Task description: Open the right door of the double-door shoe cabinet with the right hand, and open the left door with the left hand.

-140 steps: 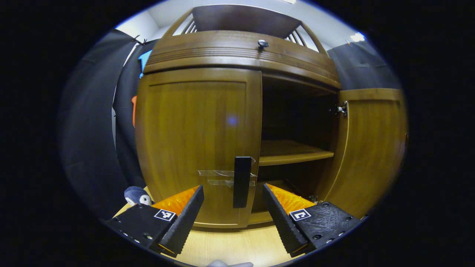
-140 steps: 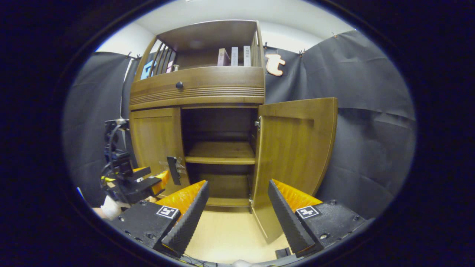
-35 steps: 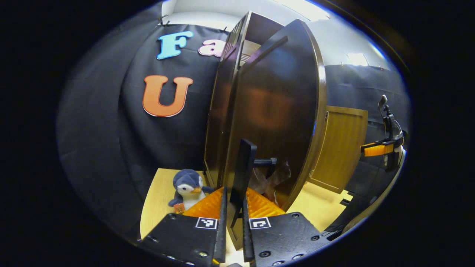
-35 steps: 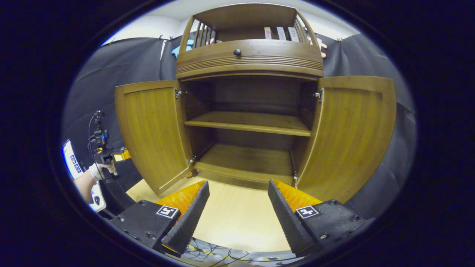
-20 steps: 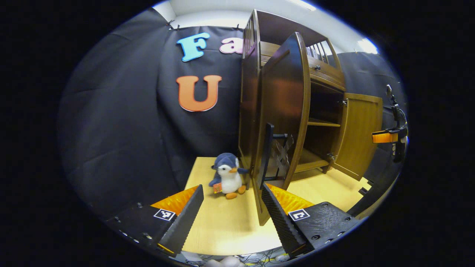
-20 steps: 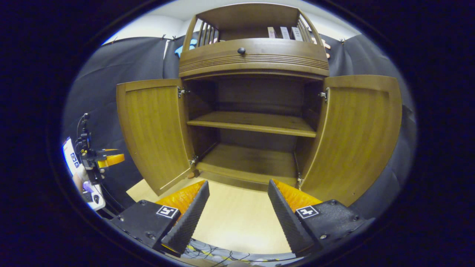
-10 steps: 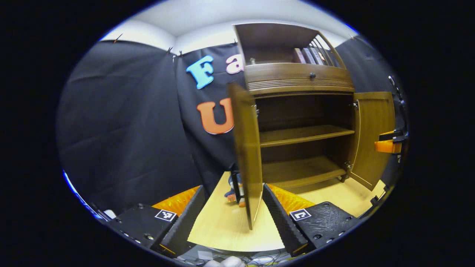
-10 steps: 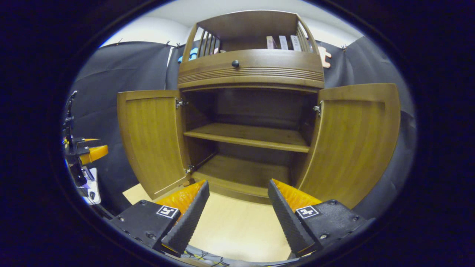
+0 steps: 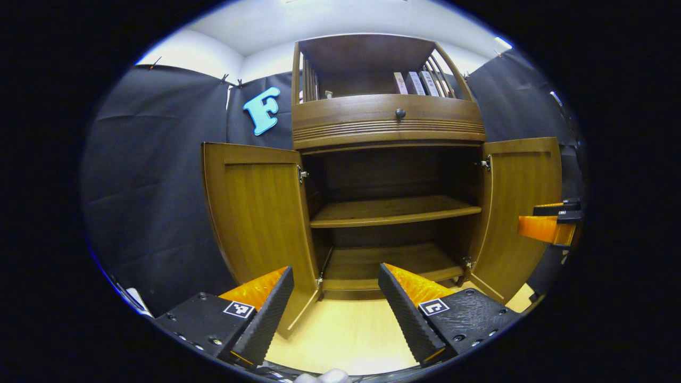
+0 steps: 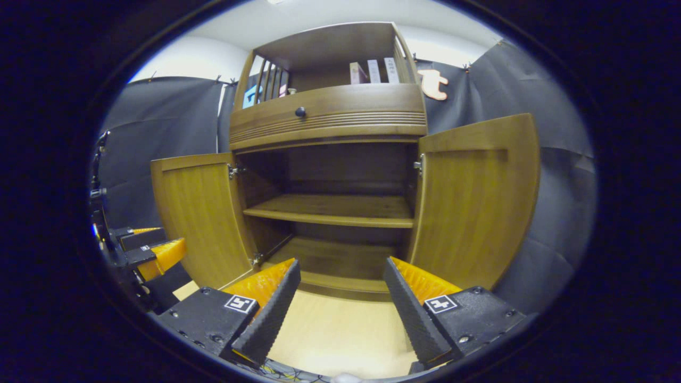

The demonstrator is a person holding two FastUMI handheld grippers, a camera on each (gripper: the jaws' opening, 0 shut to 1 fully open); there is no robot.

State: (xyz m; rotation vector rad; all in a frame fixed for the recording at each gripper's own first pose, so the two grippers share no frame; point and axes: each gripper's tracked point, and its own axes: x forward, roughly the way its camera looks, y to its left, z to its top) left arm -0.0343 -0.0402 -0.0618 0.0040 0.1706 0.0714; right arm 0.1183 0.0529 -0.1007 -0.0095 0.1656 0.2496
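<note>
While both doors of the shoe cabinet (image 9: 388,127) stand swung wide, the left gripper (image 9: 335,306) sits at six o'clock in the left gripper view with its two fingers spread apart and nothing between them, above the pale wooden surface (image 9: 346,335). The left door (image 9: 258,213) hangs at nine o'clock from the cabinet's middle, and the right door (image 9: 518,207) at three o'clock. Between them the inner shelf (image 9: 391,210) lies bare. A drawer with a round knob (image 9: 400,113) runs above the opening, and books (image 9: 412,82) stand at one o'clock on the top rack.

In the right gripper view, the right gripper (image 10: 340,306) is likewise at six o'clock, fingers wide apart and holding nothing, facing the cabinet's dark interior. The other gripper shows at eight o'clock there, just beside the left door's outer edge; whether it touches the door cannot be told.
</note>
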